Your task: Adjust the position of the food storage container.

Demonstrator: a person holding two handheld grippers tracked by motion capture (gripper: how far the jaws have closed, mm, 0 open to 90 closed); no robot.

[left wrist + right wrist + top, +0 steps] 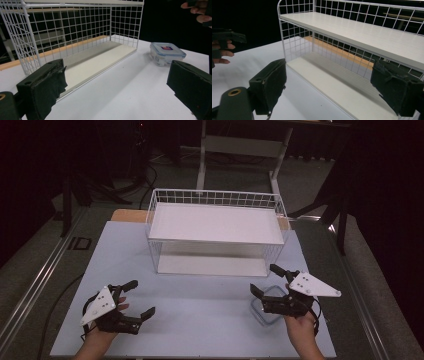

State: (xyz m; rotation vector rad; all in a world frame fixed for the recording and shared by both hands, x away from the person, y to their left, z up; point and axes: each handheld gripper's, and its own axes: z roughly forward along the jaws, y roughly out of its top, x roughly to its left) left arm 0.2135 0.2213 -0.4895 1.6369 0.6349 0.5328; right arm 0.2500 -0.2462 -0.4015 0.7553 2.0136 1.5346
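High view shows a pale blue-white bench (200, 315) in a dim room, with grey carpet around it, dark curtains at the sides and the legs of another white frame behind. At the far middle of the bench stands a white wire rack (216, 231) with two flat white shelves, one above the other; a strip of bare wood shows behind it.

Near the right front of the bench lies a small clear plastic container (266, 310) with a snap-on lid; the left gripper view shows it closed, a small label on its lid (167, 48), well apart from the rack.

The right gripper (267, 285) hangs just over the container, its jaws wide apart, one tip above the box's near-left edge and the other toward the rack. They hold nothing; whether a tip touches the box I cannot tell. The left gripper (139, 299) sits at the left front, jaws likewise wide apart and empty, over bare bench.
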